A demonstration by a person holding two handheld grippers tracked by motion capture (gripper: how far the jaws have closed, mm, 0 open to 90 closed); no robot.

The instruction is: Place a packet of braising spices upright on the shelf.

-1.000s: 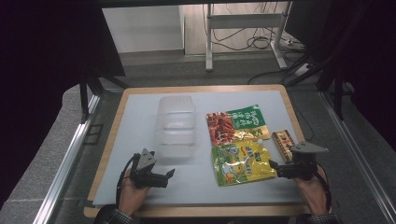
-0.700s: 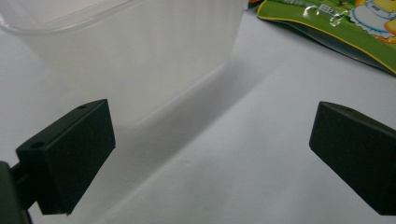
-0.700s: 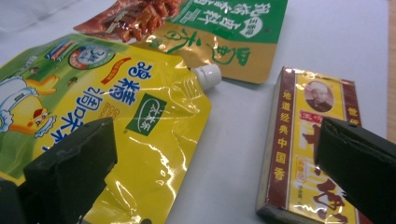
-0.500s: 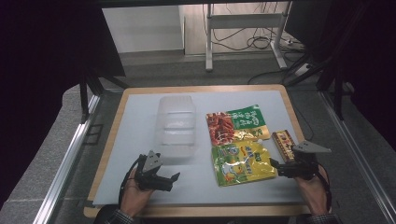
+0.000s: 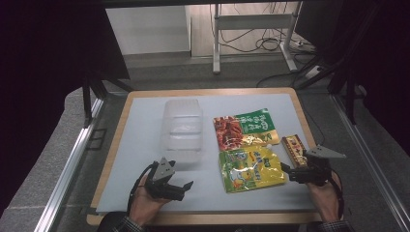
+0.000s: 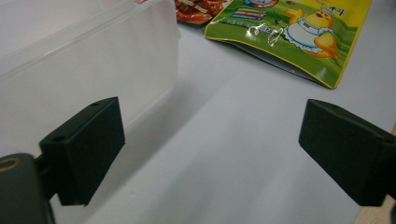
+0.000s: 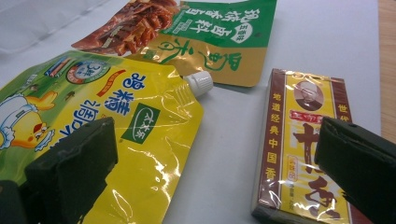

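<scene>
A clear plastic container (image 5: 183, 130) stands left of centre on the white mat; its wall (image 6: 93, 60) is close on the left in the left gripper view. Right of it lie a green and red snack pouch (image 5: 244, 128), a yellow spouted pouch (image 5: 251, 168) and a small brown and yellow box (image 5: 295, 149). My left gripper (image 5: 186, 189) is near the front edge, below the container. It stands open (image 6: 210, 140), its jaws have just been closing a little, and only bare mat lies between them. My right gripper (image 5: 288, 172) is open (image 7: 219, 168), low between the yellow pouch (image 7: 107, 126) and the box (image 7: 299, 144).
The white mat (image 5: 140, 159) lies on a wooden table top whose rim (image 5: 104, 179) shows all around. Metal rails run along both sides, and a stand with cables is on the floor beyond the far edge.
My left hand has shifted a little to the right along the front of the mat. The right hand and all the items have kept still.
</scene>
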